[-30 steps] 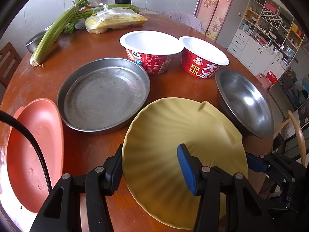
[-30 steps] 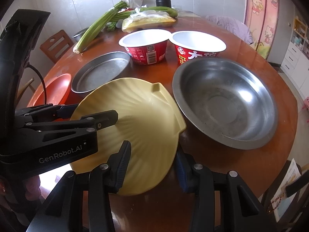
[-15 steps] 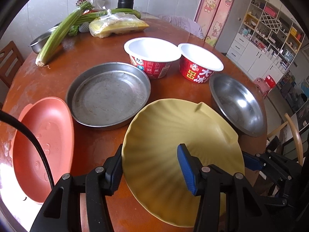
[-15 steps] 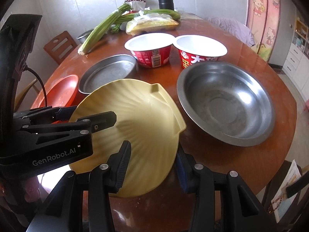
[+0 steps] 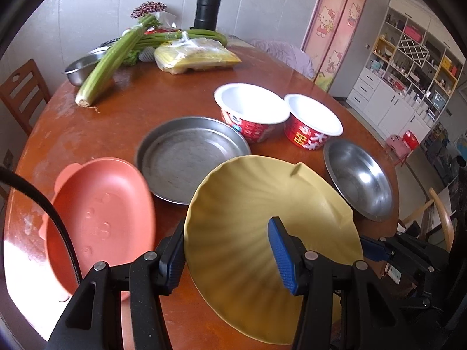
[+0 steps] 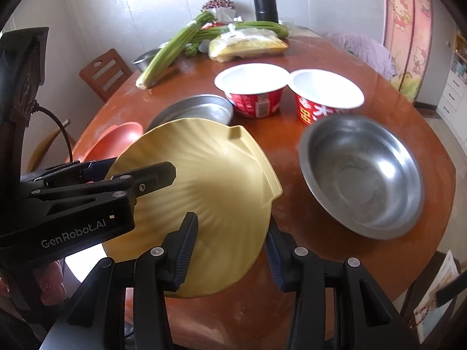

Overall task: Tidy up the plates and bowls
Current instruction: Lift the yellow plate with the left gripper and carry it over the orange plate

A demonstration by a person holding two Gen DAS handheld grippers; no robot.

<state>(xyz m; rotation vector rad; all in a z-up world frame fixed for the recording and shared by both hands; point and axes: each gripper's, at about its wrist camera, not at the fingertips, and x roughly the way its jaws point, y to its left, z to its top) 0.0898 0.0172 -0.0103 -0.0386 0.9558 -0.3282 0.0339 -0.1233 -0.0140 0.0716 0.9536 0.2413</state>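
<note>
Item: yellow shell plate (image 5: 262, 227), ribbed, with a notched lug at its far rim. It is held clear of the table (image 5: 131, 108), tilted, its near edge lower.

Holders: left gripper (image 5: 226, 255), clamped across the plate's left near rim, one pad under and the blue pad on the upper face. Right gripper (image 6: 230, 248), closed on the right near rim, one finger over the ribbed face and the other behind the edge. Both point steeply downward; in the right wrist view the left gripper reaches in from the left side, its upper finger lying across the plate.

Handling note: a two-point carry. The two hands should likely travel together and keep their spacing, since a pull apart or a twist could lever the rim out of one pair of pads (the smooth surface probably offers little grip). Levelling the plate before setting it down would ease the landing.

Nearby: pink plate (image 5: 102, 221), just left. Flat steel pan (image 5: 189, 154), beyond it. Deep steel bowl (image 6: 364, 175), to the right.

Farther: two red paper bowls (image 5: 251, 116), side by side. At the far edge, celery (image 5: 108, 64), a bagged item and a black flask (image 5: 207, 8).
</note>
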